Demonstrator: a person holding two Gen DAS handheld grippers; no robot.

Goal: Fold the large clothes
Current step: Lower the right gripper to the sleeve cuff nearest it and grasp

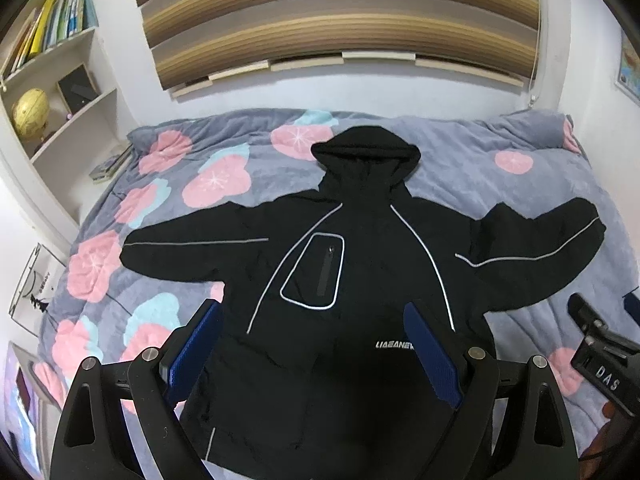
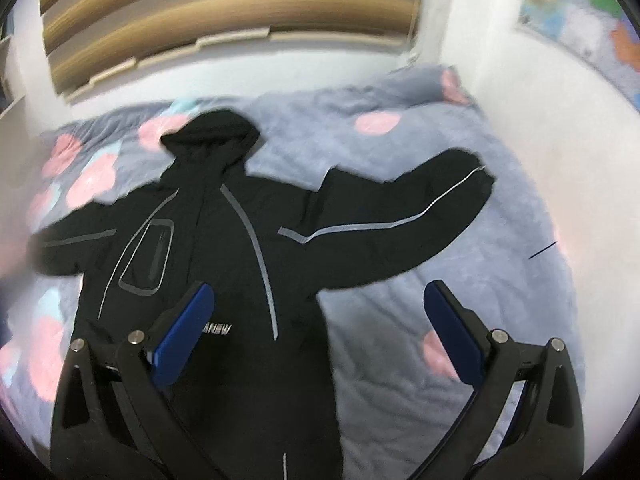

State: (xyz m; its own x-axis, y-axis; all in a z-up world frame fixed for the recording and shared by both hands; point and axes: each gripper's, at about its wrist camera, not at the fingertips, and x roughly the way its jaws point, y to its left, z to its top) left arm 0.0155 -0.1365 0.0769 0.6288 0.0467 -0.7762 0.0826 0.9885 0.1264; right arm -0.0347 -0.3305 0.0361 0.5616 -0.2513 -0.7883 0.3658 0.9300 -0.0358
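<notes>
A black hooded jacket (image 1: 352, 280) with grey piping lies face up on the bed, both sleeves spread out, hood toward the wall. My left gripper (image 1: 314, 344) is open and empty, held above the jacket's lower front. My right gripper (image 2: 320, 320) is open and empty, above the jacket's right side below the right sleeve (image 2: 400, 220). The jacket shows blurred in the right wrist view (image 2: 224, 260). The right gripper's body shows at the left wrist view's right edge (image 1: 600, 364).
The bed is covered by a grey quilt with pink and teal flowers (image 1: 192, 184). A white bookshelf with books and a globe (image 1: 30, 112) stands left of the bed. A striped blind (image 1: 340, 12) hangs on the wall behind. A white wall (image 2: 580, 160) borders the bed's right side.
</notes>
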